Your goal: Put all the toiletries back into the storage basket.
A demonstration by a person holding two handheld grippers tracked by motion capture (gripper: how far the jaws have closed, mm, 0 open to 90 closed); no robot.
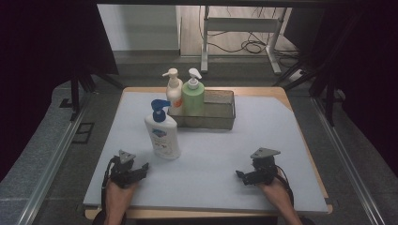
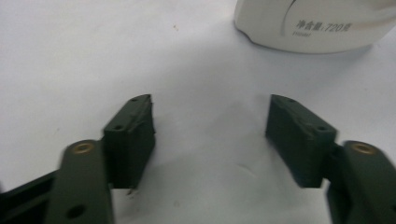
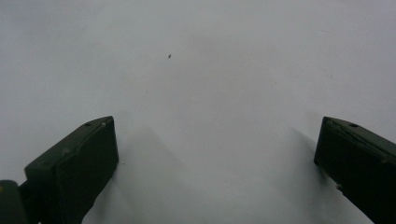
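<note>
Surface: wooden table (image 1: 300, 110) topped by a pale grey mat (image 1: 263, 136), wood showing along far and right edges.
On mat, left of centre: white pump bottle with blue head (image 1: 162, 131), upright.
On mat, far centre: grey mesh basket (image 1: 220, 110), two pump bottles inside at its left end.
Near edge: left gripper (image 1: 141, 169) and right gripper (image 1: 241, 176), resting low on mat, well apart.

Left tool (image 1: 141, 169) and right tool (image 1: 244, 176): black bodies, each topped by a grey three-cornered plate and trailing a black cable. Each carries two dark, blocky jaws with flat pads (image 2: 133, 135) and small screw holes; brass-coloured pivots on the left tool's links. Forearms bare, no sleeves.
</note>
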